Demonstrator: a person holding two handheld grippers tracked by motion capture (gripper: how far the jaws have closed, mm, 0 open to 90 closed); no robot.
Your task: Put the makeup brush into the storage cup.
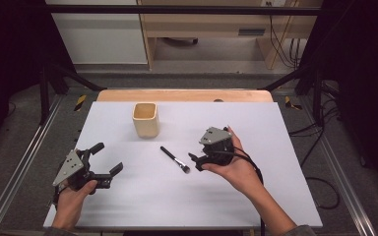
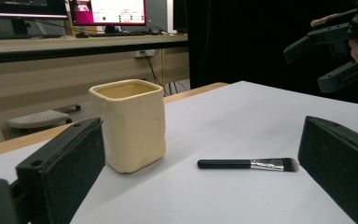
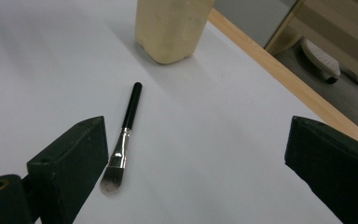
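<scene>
Makeup brush (image 1: 175, 160) is laid flat mid-table, near cream cup (image 1: 145, 119), w/ right gripper (image 1: 197, 162) held wide just beside bristles. Left gripper (image 1: 107, 163) is held wide, empty. Thin handle could be rolled away if nudged by a jaw.

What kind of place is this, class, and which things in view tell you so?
Probably a lab or office set up for recording: a white table inside a black frame, cables on the floor, and monitors on a desk behind.
</scene>
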